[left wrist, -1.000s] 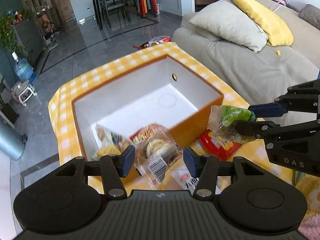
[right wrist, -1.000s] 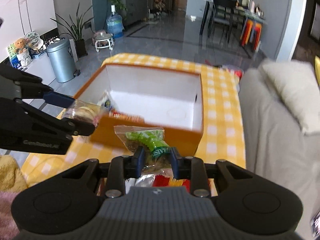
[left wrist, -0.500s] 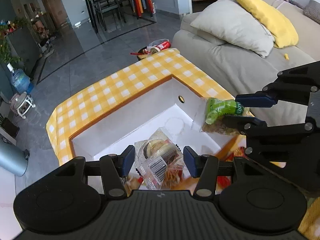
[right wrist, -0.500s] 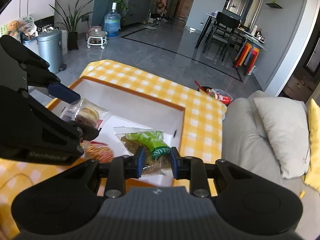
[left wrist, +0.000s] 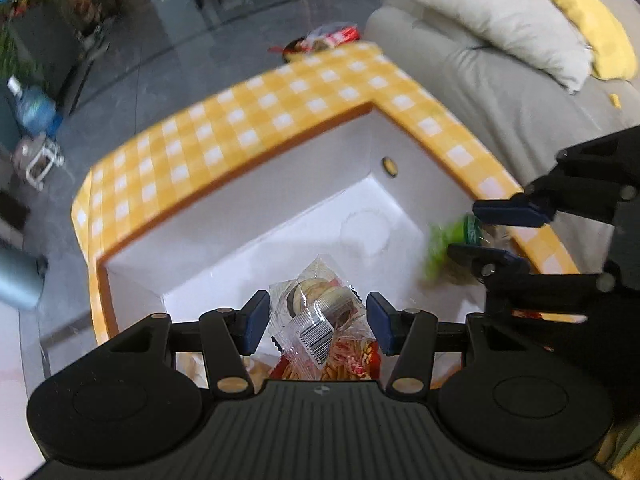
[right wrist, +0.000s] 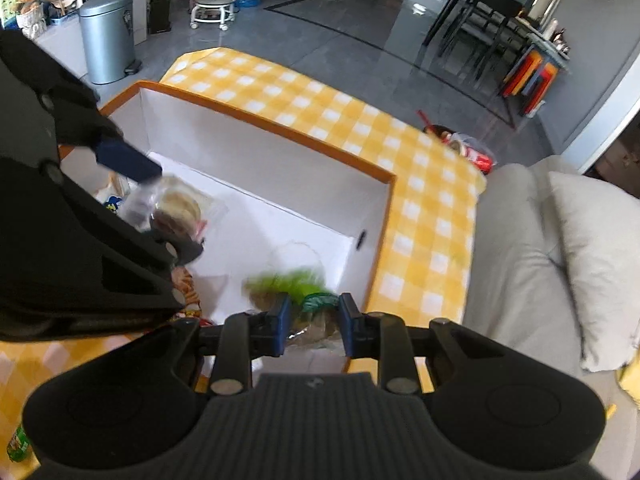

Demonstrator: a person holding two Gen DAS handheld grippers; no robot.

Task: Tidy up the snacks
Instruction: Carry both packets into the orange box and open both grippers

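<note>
An orange box with a white inside (left wrist: pixel 256 216) (right wrist: pixel 304 184) stands on the yellow checked tablecloth. My left gripper (left wrist: pixel 316 322) is shut on a clear packet of round cookies (left wrist: pixel 320 308) and holds it over the box's near corner; the packet also shows in the right wrist view (right wrist: pixel 176 208). My right gripper (right wrist: pixel 312 322) has opened, and the green raisin packet (right wrist: pixel 292 284) is blurred between and beyond its fingers, dropping into the box; it also shows in the left wrist view (left wrist: pixel 444 244). Other snack packets (left wrist: pixel 344 364) lie in the box under the left gripper.
A grey sofa (right wrist: pixel 516 248) with a pale cushion (left wrist: pixel 508 24) and a yellow cushion (left wrist: pixel 584 16) runs along the table's right side. A metal bin (right wrist: pixel 106 36) stands on the floor to the left. A red packet pile (right wrist: pixel 468 148) lies past the table's far corner.
Both grippers moved forward and down over the box. The right gripper's fingers have spread and the green packet is slipping out, blurred. The left gripper still holds the cookie packet.
</note>
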